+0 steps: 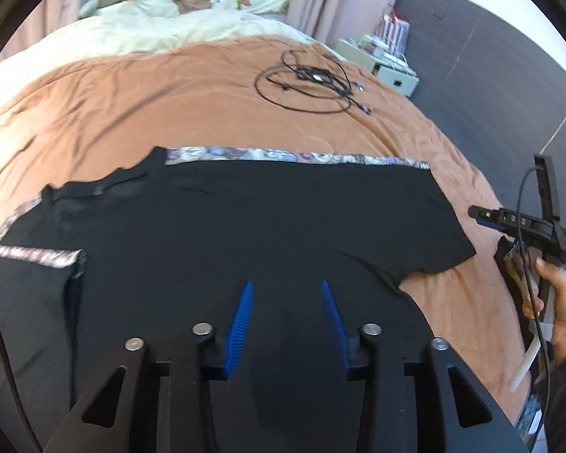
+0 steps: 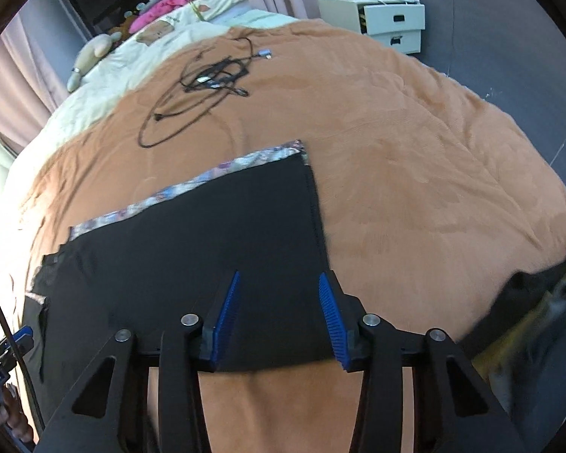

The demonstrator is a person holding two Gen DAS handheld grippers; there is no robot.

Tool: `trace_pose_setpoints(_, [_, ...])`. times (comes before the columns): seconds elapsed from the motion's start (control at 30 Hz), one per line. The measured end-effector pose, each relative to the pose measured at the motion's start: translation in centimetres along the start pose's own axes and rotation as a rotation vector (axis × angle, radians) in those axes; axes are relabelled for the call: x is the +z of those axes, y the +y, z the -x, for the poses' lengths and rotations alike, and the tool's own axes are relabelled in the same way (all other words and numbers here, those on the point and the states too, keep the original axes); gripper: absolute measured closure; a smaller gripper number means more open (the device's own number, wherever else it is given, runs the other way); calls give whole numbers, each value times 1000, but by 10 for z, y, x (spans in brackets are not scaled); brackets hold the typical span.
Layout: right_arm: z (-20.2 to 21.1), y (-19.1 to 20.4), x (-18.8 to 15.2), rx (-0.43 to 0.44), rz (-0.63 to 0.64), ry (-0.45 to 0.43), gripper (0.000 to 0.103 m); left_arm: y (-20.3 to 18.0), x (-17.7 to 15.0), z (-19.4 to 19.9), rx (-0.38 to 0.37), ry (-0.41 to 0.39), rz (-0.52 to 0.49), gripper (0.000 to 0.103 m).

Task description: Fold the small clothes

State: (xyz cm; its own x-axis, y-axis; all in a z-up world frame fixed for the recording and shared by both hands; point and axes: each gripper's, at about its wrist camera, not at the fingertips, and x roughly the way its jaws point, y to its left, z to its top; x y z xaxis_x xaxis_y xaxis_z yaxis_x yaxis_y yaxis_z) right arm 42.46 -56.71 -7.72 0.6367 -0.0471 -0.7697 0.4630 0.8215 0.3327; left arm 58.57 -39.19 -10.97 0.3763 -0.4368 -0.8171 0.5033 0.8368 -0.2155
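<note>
A black garment [image 1: 245,219] with a patterned trim [image 1: 283,156] lies spread flat on the orange bedspread [image 1: 169,105]. My left gripper [image 1: 286,283] hovers over its near middle, blue pads [image 1: 241,321] apart, with only flat cloth below them. My right gripper [image 2: 280,277] stands over the black garment [image 2: 207,249] at its near right corner. Its jaws are apart, and the cloth's near edge runs between the pads without being pinched. The right gripper [image 1: 483,219] also shows at the right edge of the left wrist view, held by a hand [image 1: 558,302].
A tangle of black cables [image 1: 313,83] lies on the bedspread beyond the garment. A cream duvet [image 1: 151,34] with soft toys and clothes fills the far end. A white drawer unit [image 2: 392,22] stands past the bed's right side, near the curtains.
</note>
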Motion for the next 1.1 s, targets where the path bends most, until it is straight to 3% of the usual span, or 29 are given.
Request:
trace_pose_setpoints(0.2, [-40,-13,10,-8,-25,29,64,-10,11,-39,-32,27,-24,73])
trace_pose_setpoints(0.37, [-53,-15,12,-23,-6,38,98,-20,18,-61,-67,37,-27,76])
trace_pose_setpoints(0.4, [-51,-14,13,-19,7,34,101,-22,19,-64,-75,39,-24,76])
trace_pose_setpoints(0.8, [25,50,31,34,153,-70,102,-40,6,-105,-126,90,7,76])
trace_pose_setpoints(1.1, [78,109,25,98,254,-117,102,-21,6,-75,-156,77,53,76])
